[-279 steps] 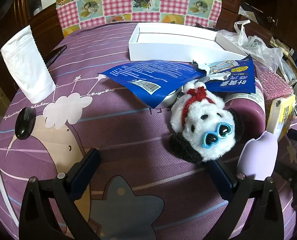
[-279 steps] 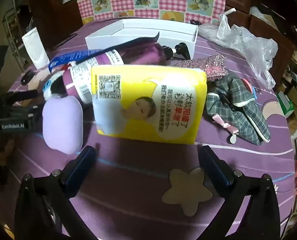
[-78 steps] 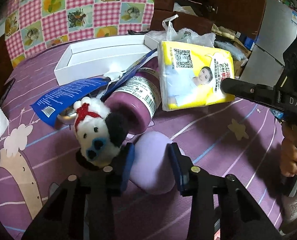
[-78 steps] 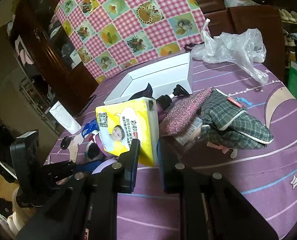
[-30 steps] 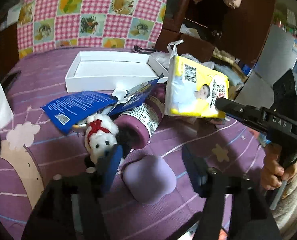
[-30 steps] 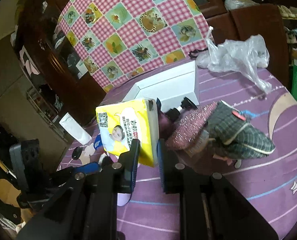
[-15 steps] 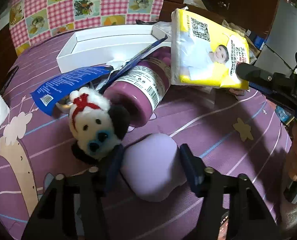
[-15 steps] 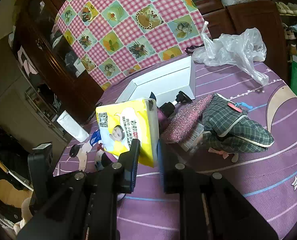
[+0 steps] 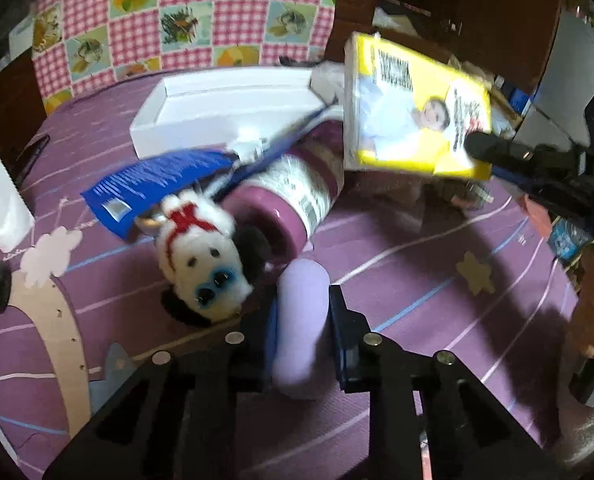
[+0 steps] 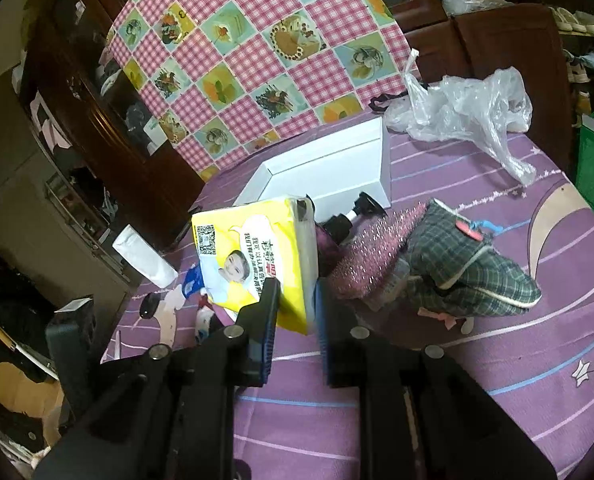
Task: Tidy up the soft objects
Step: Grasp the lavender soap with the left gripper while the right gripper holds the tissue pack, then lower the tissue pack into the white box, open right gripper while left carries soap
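**Lilac pad and yellow pack both pinched**

Lilac foam fills my left tongs (image 9: 301, 316): they are closed on the soft lilac pad (image 9: 300, 320), squeezing its sides just above the purple surface (image 9: 417, 264). Just beside it I see the plush dog (image 9: 203, 256) lying against the purple bottle (image 9: 293, 188), with a blue pouch (image 9: 153, 176) draped behind. My right tongs (image 10: 295, 304) are clamped on a corner of the yellow tissue pack (image 10: 257, 256), holding it tilted clear of the surface. Past it lie a glittery pink pad (image 10: 373, 252) and plaid pouch (image 10: 469, 272), touching. Farther back sits the white box (image 10: 337, 168), then a plastic bag (image 10: 465, 112).
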Available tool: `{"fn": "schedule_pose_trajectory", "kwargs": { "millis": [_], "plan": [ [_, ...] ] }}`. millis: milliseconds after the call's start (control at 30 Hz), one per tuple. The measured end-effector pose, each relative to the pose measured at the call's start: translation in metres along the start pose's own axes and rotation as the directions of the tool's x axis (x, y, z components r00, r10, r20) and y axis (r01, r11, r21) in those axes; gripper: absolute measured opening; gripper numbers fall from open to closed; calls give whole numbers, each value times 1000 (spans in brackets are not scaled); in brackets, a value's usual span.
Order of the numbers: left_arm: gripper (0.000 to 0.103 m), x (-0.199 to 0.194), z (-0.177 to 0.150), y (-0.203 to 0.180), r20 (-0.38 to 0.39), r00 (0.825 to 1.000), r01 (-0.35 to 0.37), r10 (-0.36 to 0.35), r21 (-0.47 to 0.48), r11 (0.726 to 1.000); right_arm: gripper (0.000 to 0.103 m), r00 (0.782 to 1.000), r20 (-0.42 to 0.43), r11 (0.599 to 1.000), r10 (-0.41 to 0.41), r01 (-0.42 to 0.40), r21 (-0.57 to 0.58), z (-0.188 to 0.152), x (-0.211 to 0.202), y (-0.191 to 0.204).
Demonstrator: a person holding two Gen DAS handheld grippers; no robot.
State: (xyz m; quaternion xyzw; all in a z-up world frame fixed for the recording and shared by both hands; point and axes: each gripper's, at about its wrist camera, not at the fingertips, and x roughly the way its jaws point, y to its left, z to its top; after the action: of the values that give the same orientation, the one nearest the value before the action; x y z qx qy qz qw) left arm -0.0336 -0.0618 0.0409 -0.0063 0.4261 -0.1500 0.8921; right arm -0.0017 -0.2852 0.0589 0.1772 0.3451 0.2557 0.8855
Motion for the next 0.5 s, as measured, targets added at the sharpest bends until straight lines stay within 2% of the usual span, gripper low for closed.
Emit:
{"fn": "schedule_pose_trajectory", "kwargs": {
  "millis": [167, 267, 500],
  "plan": [
    [21, -33, 16, 5, 83, 997, 5, -3, -14, 1000, 20, 1000, -8, 1000, 0, 0, -8, 10, -1, 7],
    [21, -44, 32, 11, 128, 992, -15, 18, -25, 1000, 20, 999, -35, 1000, -6, 6, -11, 23, 5, 12],
    [22, -45, 74, 41, 186, 981, -29, 50, -112, 993, 20, 995, -96, 999, -19, 15, -47, 63, 28, 20]
  ]
}}
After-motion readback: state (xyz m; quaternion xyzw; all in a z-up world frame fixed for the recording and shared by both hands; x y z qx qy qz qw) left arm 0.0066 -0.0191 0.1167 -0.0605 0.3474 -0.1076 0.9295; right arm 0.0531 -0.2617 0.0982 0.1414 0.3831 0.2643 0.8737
